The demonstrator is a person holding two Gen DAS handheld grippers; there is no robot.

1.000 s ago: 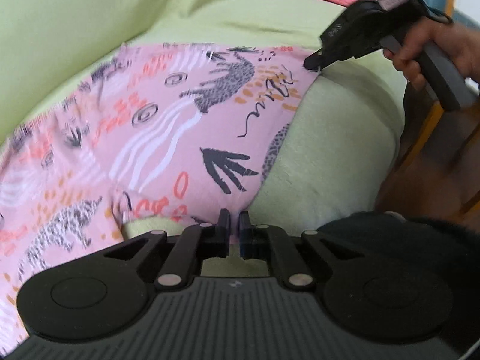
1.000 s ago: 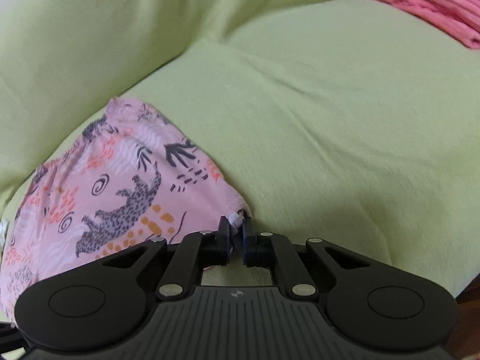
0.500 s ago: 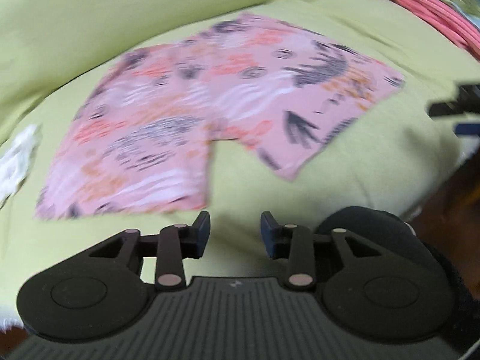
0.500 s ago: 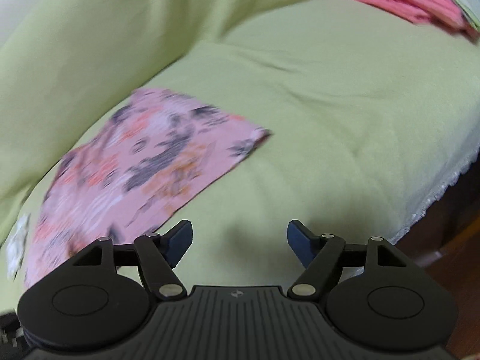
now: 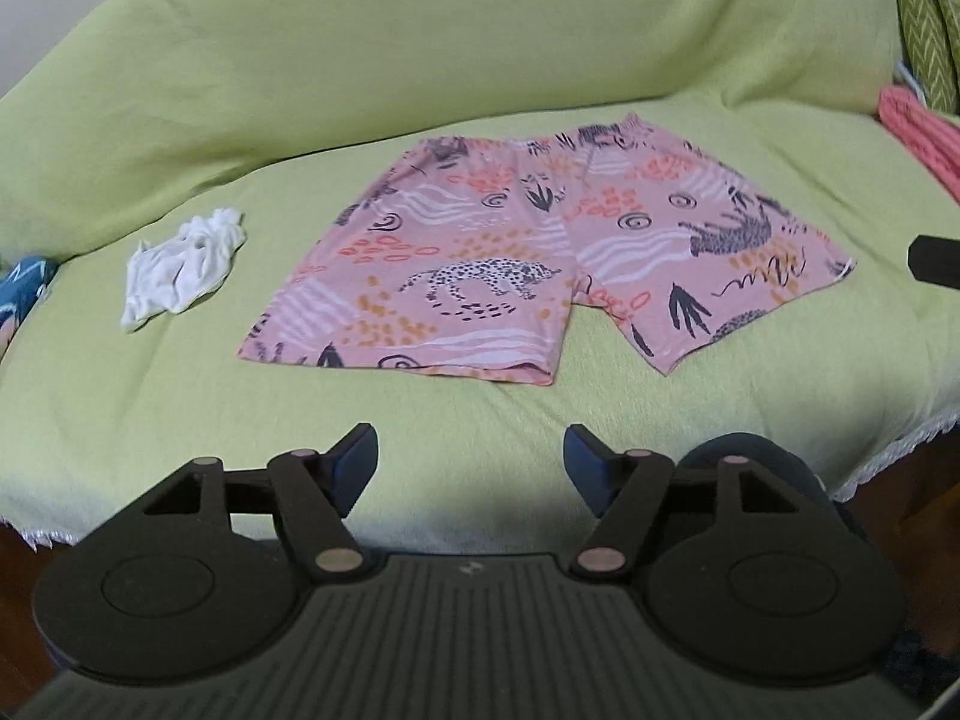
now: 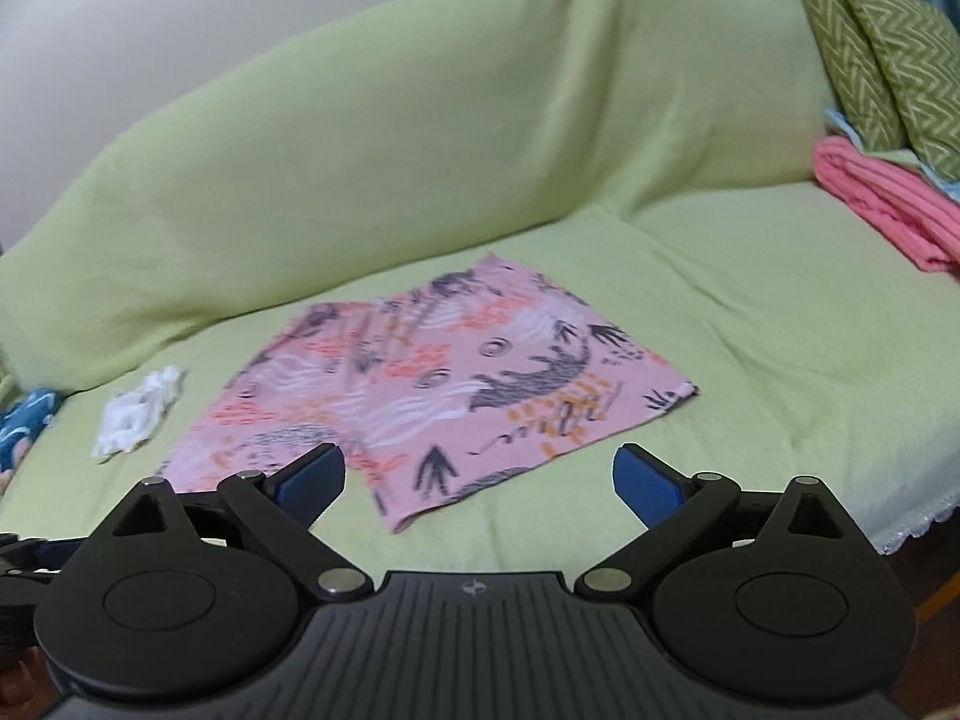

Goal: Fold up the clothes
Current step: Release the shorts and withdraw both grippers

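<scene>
Both grippers have let go of the hems they pinched a second ago and pulled back; left gripper (image 5: 471, 462) and right gripper (image 6: 480, 474) now hang clear, jaws opening with nothing between them. Ahead of both, the green-covered sofa (image 5: 420, 60) carries the pink printed shorts (image 5: 540, 252), spread flat, legs toward the grippers, waistband at the far side. Judged light, soft and limp; best taken at a hem corner or waistband end, where edges lie exposed. Far right, folded pink fabric (image 6: 882, 204) and chevron cushions (image 6: 882, 48). Left of the shorts, a crumpled white garment (image 5: 183, 267); further left, a blue cloth (image 5: 24, 288) at the sofa's end
</scene>
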